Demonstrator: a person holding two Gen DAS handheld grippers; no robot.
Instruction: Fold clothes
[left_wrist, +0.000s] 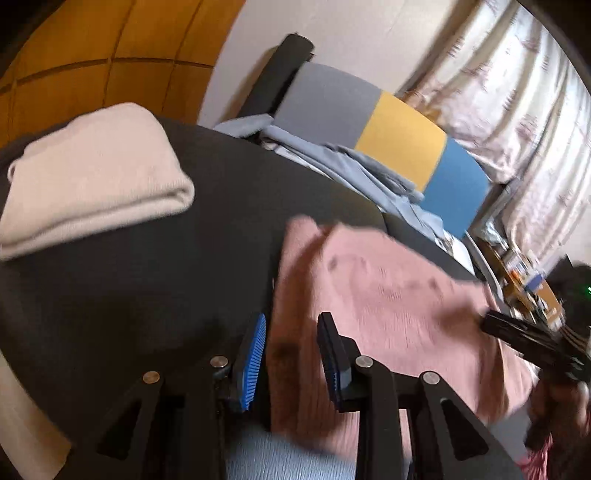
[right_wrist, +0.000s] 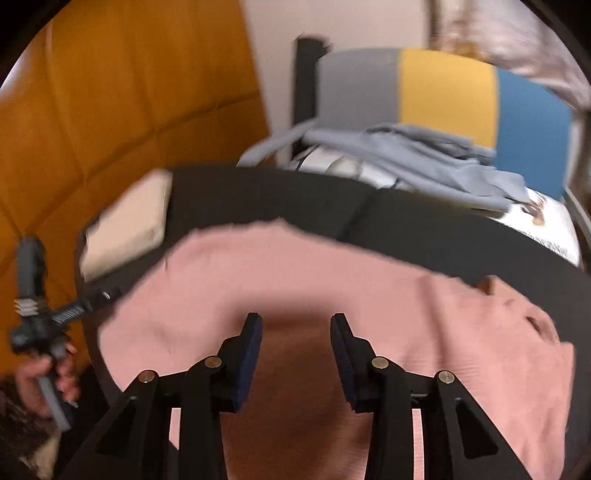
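A pink garment (left_wrist: 388, 295) lies spread on a dark surface (left_wrist: 147, 277), blurred by motion. My left gripper (left_wrist: 291, 332) is open over the garment's left edge, which runs between its blue pads (left_wrist: 255, 354). My right gripper (right_wrist: 297, 325) is open just above the middle of the pink garment (right_wrist: 295, 266), with nothing clamped. In the left wrist view the right gripper (left_wrist: 524, 336) shows at the garment's right side. The right wrist view has the left gripper (right_wrist: 40, 314) at far left, held by a hand (right_wrist: 48, 373).
A folded beige cloth (left_wrist: 92, 177) (right_wrist: 125, 221) rests at the far left of the dark surface (right_wrist: 406, 221). Behind it, light blue clothes (right_wrist: 406, 155) are piled on a chair with a grey, yellow and blue back (right_wrist: 443, 92). An orange padded wall (right_wrist: 110, 110) stands at left.
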